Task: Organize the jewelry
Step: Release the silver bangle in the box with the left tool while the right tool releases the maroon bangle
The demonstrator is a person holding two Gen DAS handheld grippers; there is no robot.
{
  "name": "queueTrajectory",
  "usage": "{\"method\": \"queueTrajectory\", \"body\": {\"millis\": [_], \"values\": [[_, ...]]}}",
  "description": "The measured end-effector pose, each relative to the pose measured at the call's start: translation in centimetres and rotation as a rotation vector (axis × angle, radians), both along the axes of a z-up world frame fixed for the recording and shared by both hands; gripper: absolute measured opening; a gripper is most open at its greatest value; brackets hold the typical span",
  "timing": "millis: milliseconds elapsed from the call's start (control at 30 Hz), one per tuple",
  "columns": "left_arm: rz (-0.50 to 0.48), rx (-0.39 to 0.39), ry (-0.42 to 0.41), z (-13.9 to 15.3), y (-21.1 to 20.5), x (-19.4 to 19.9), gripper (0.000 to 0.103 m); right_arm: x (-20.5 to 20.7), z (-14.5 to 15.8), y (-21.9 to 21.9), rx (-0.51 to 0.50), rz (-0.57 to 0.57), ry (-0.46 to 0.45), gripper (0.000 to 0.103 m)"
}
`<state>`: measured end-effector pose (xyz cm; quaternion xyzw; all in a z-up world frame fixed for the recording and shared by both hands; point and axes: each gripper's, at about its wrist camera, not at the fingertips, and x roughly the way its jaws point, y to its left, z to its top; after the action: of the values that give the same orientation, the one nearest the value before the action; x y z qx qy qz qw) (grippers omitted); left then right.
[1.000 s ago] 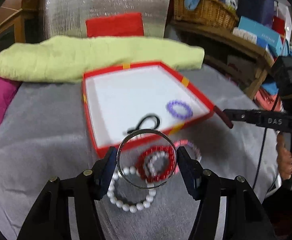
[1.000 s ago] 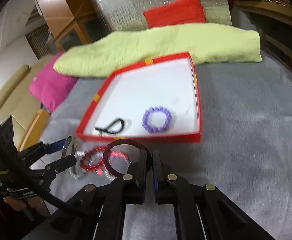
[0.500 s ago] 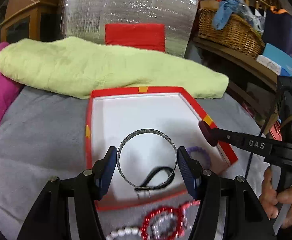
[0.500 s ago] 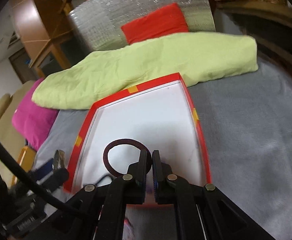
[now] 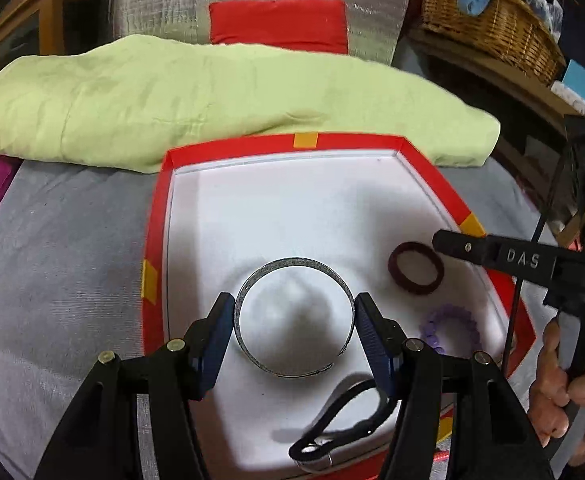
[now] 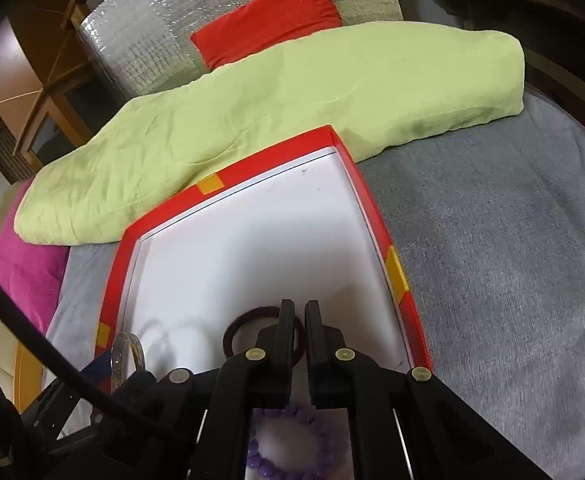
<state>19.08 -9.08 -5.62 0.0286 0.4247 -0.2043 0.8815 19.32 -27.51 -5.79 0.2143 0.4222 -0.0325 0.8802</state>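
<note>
My left gripper (image 5: 294,316) clamps the silver bangle (image 5: 294,318) across its width, above the white floor of the red box (image 5: 356,142). It looks light, stiff and slick, so I judge the outer rim at three and nine o'clock the right hold, with gentle pressure. My right gripper (image 6: 299,318) stands nearly closed; the maroon hair tie (image 6: 248,322) sits at its tips, and I cannot tell if it is pinched. It looks soft: pinch anywhere.
</note>
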Motion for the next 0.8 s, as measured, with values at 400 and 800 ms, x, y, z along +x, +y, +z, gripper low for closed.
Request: {"method": "queueTrajectory", "body": {"millis": [400,800], "values": [[0.009,0.067,0.015,-0.3,-0.5,0.1,0.064,-0.4,-0.1,-1.6,0.072,-0.033,0.014,0.01],[0.043,0.094,-0.082,2.6,2.3,-3.5,0.068,-4.3,2.7,-1.4,0.05,0.028,-0.03,0.014]]}}
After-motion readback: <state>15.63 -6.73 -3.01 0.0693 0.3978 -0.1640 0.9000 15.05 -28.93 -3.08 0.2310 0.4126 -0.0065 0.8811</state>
